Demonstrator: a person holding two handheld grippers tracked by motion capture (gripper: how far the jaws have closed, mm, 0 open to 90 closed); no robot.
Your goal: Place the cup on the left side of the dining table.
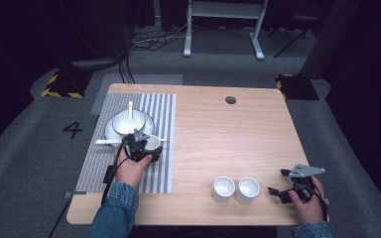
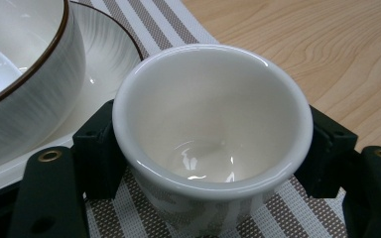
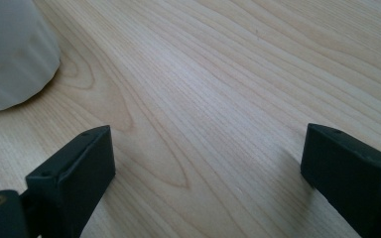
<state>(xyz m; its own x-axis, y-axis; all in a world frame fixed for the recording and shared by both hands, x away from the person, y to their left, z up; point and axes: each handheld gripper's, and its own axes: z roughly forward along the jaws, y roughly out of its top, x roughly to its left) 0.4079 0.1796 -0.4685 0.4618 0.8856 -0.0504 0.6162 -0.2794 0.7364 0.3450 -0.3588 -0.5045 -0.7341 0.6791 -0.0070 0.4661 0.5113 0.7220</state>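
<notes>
The left gripper is clamped on a small white cup, one black jaw pressed to each side of its wall. The cup stands upright on the striped placemat, just beside the white plate that carries a bowl; whether the cup's base rests on the mat or hangs slightly above it is hard to tell. A white spoon lies in the bowl. Well apart from the placemat, near the table's front edge, two more white cups stand side by side. The right gripper sits just beyond them, farther from the placemat, its jaws spread wide over bare wood.
</notes>
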